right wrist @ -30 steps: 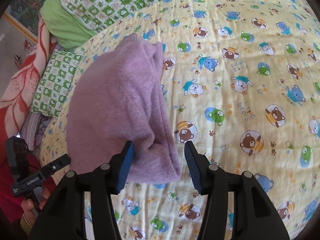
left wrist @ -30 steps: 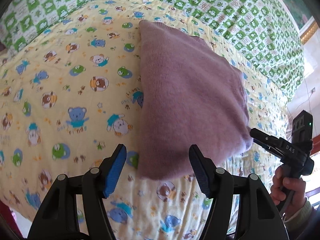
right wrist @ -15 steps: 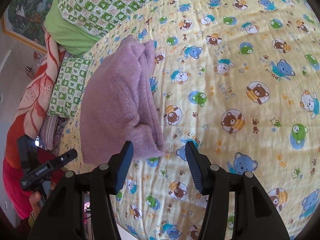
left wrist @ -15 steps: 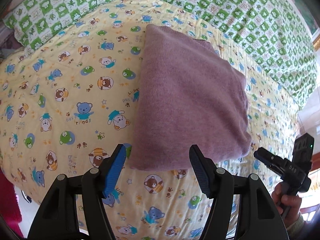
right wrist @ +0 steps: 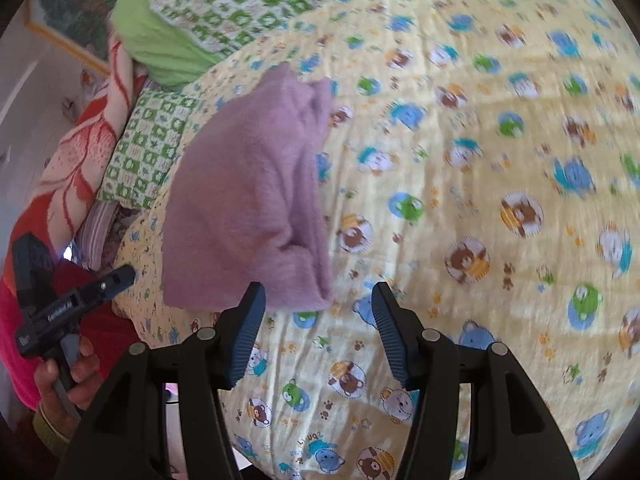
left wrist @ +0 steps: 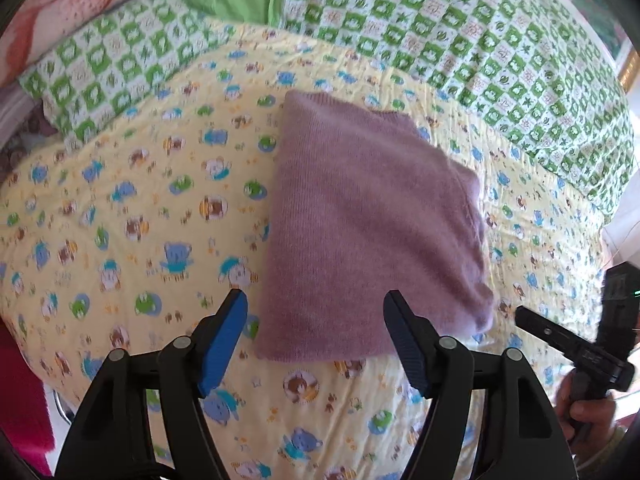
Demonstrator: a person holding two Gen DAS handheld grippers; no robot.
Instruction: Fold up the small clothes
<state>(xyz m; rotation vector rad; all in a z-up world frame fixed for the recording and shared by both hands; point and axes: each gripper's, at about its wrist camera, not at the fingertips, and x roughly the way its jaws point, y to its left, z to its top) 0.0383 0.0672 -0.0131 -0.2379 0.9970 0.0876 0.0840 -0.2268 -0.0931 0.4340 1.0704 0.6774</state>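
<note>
While the folded sweater (left wrist: 368, 232) lies flat on the quilt (left wrist: 120, 208), only my right view shows its stacked edge (right wrist: 316, 208). My left gripper (left wrist: 316, 336) is opening, empty, higher than before; the right gripper (right wrist: 318, 328) gapes empty beside the sweater.

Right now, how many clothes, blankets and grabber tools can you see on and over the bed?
Purple folded sweater: 1
Bear-print yellow blanket: 1
Green checked quilt: 1
Grabber tools: 2, left gripper jaws opening, right gripper, both empty
Total: 5
</note>
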